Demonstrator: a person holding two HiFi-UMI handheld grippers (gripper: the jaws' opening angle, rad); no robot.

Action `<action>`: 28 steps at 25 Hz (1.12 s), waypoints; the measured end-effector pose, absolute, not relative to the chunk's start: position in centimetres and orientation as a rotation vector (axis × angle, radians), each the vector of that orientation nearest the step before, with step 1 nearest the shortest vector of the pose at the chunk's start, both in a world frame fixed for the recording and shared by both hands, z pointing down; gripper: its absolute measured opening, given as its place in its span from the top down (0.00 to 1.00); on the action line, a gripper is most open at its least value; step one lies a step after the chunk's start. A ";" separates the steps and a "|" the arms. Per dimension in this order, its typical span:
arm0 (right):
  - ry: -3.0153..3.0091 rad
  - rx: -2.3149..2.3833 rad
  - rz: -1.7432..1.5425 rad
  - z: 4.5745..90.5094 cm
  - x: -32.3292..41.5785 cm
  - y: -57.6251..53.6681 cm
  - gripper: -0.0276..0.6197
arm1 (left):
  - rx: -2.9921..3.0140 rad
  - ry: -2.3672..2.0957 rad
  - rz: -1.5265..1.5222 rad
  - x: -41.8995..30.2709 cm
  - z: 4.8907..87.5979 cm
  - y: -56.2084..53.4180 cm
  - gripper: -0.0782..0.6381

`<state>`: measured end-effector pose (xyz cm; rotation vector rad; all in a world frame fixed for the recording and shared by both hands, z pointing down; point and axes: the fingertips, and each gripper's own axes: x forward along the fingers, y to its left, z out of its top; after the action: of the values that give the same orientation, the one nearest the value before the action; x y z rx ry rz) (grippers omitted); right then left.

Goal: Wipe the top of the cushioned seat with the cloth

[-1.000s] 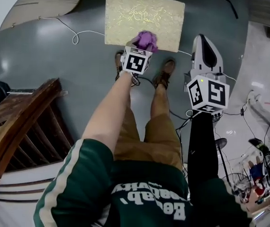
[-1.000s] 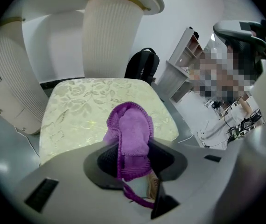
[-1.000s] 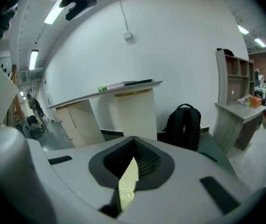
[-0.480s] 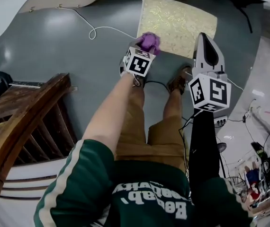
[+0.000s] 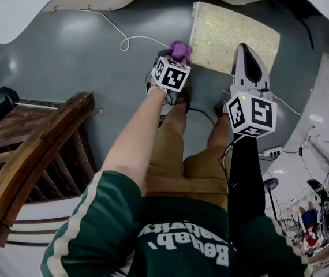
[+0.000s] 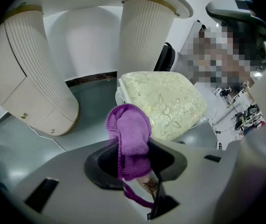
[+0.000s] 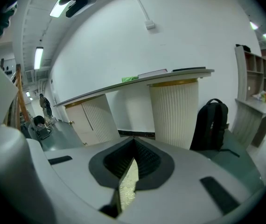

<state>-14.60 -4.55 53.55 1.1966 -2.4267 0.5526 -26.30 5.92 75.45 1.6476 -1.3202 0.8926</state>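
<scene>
Just off the seat's (image 5: 234,33) left edge, the left gripper (image 5: 178,56) clamps a purple cloth (image 5: 180,48). Over its near edge, the right gripper (image 5: 246,51) has its jaws together, empty.

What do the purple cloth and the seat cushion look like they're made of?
Purple cloth: soft, fuzzy fabric, likely microfibre or terry, judging by its matte nap and stitched edge. Cushioned seat: pale gold woven upholstery, probably brocade, with a slightly shiny leaf pattern.
</scene>
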 end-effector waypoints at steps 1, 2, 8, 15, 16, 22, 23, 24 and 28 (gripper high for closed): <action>-2.426 1.194 0.548 53.5 -14.9 -4.4 0.95 | 1.658 -1.316 0.890 -26.2 75.4 5.8 0.67; -2.427 1.188 0.538 53.4 -15.1 -4.3 0.95 | 1.664 -1.318 0.884 -26.1 75.2 5.6 0.67; -2.438 1.179 0.463 50.2 -14.5 -5.3 0.95 | 1.706 -1.399 0.854 -27.7 70.8 4.0 0.67; -2.490 1.177 0.380 41.6 -12.2 -7.2 0.95 | 1.803 -1.544 0.801 -28.0 58.0 1.0 0.67; -2.499 1.172 0.368 40.5 -11.9 -7.5 0.95 | 1.818 -1.566 0.793 -27.8 56.3 0.4 0.67; -2.562 1.167 0.288 33.8 -9.8 -10.9 0.95 | 1.932 -1.790 0.640 -27.0 44.1 -6.7 0.67; -2.574 1.169 0.271 32.6 -9.4 -11.3 0.95 | 1.952 -1.822 0.614 -26.7 42.0 -7.4 0.67; -2.584 1.172 0.254 31.5 -8.9 -11.5 0.95 | 1.972 -1.850 0.588 -26.2 39.9 -7.9 0.67; -2.612 1.201 0.191 27.7 -7.1 -12.5 0.95 | 2.046 -1.930 0.472 -24.5 32.3 -9.3 0.67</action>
<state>-7.07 -12.52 27.75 1.2014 -2.6118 0.1911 -24.51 -9.26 32.30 2.0460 -1.9295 0.4715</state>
